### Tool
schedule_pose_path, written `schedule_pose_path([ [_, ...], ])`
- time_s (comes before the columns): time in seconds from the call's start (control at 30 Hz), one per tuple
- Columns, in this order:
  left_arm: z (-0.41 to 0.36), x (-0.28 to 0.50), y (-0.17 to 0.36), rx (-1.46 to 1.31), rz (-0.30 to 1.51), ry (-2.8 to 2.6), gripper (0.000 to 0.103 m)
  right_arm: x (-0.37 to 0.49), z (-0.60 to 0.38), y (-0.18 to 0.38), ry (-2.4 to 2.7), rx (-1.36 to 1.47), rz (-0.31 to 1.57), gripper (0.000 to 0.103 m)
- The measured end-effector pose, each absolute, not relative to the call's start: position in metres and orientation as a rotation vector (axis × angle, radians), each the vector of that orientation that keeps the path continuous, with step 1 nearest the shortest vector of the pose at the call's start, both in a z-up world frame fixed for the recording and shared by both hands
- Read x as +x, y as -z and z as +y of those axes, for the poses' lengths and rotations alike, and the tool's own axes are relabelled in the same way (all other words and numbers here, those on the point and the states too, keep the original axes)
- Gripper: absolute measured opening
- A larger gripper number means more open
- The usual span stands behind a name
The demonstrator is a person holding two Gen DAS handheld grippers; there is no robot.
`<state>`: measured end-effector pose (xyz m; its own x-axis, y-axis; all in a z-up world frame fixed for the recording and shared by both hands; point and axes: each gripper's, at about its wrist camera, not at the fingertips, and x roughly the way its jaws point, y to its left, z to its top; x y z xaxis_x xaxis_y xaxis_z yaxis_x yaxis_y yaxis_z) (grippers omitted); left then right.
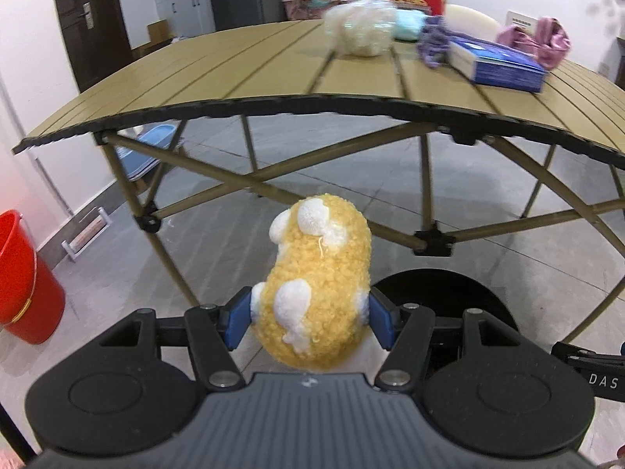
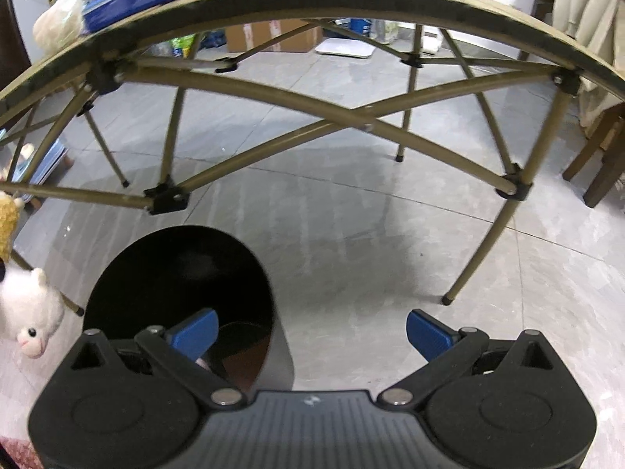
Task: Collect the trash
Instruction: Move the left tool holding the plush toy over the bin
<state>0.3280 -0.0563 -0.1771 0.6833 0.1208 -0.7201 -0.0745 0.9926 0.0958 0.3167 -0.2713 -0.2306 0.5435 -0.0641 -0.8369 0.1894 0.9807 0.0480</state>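
In the left wrist view my left gripper (image 1: pixel 310 314) is shut on a fuzzy yellow plush toy (image 1: pixel 324 258) with white patches. Its blue pads press the toy's sides, and the toy hangs above the floor in front of the table. A round black bin (image 1: pixel 441 297) stands on the floor just behind and right of the toy. In the right wrist view my right gripper (image 2: pixel 312 332) is open with nothing between its blue pads. The black bin (image 2: pixel 175 293) sits under its left finger (image 2: pixel 195 332). The same plush toy (image 2: pixel 27 312), white head down, shows at the left edge.
A tan folding table (image 1: pixel 234 74) with crossed legs stands ahead. It carries a blue book (image 1: pixel 500 62), a pale fluffy bundle (image 1: pixel 363 31) and purple cloth (image 1: pixel 547 39). A red bucket (image 1: pixel 23 281) stands at left. A wooden chair (image 2: pixel 601 156) stands at right.
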Motion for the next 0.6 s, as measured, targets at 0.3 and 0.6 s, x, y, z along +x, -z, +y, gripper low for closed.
schedule_pose_path([
  [0.3, -0.098, 0.334, 0.183, 0.087, 0.822, -0.041, 0.062, 0.306, -0.3, 0.233, 0.211, 0.146, 0.975, 0.103],
  [0.6, -0.121, 0.341, 0.2, 0.084, 0.872, -0.03, 0.062, 0.299, -0.318, 0.24, 0.255, 0.197, 0.988, 0.103],
])
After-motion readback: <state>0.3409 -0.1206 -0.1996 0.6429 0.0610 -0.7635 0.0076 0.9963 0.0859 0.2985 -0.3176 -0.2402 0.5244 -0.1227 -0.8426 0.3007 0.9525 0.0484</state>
